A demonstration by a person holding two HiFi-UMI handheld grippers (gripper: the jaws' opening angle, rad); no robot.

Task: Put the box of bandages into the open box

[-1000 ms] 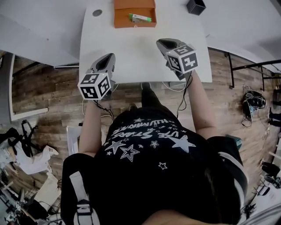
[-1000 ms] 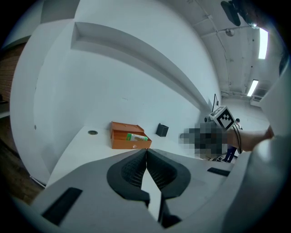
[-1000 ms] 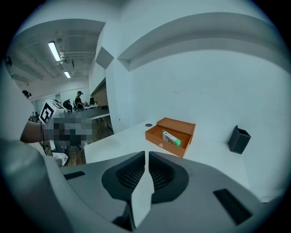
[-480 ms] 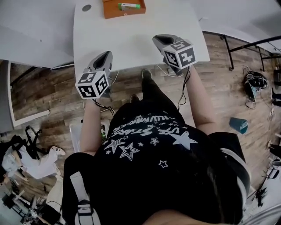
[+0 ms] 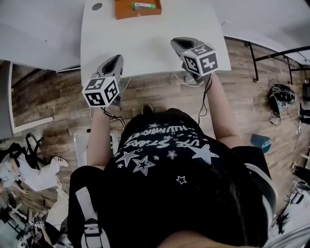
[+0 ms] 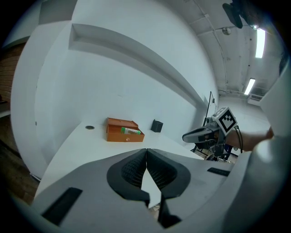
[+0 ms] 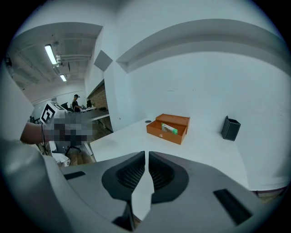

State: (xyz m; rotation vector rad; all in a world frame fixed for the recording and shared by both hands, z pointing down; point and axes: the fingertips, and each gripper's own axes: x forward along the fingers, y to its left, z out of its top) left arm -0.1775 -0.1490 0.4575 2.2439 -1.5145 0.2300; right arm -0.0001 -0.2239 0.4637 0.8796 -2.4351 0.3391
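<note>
An open orange box (image 5: pixel 137 8) stands at the far side of the white table (image 5: pixel 145 43), with a green and white box of bandages (image 5: pixel 144 6) lying inside it. The same orange box (image 6: pixel 124 130) with the bandage box (image 6: pixel 131 131) shows in the left gripper view, and the orange box (image 7: pixel 168 129) holding the bandage box (image 7: pixel 168 129) in the right gripper view. My left gripper (image 5: pixel 114 64) hangs over the table's near left edge, shut and empty. My right gripper (image 5: pixel 180 44) is over the near right part, also shut with nothing in it. Both are far from the box.
A small black square holder (image 7: pixel 230 128) stands right of the orange box. A round cable hole (image 5: pixel 97 7) is in the table's far left corner. Wooden floor, cables and bags surround the table. People stand at desks in the distance.
The head view has shifted, so the table and orange box sit higher in the picture than a second ago. Both grippers have stayed over the near edge, shut.
</note>
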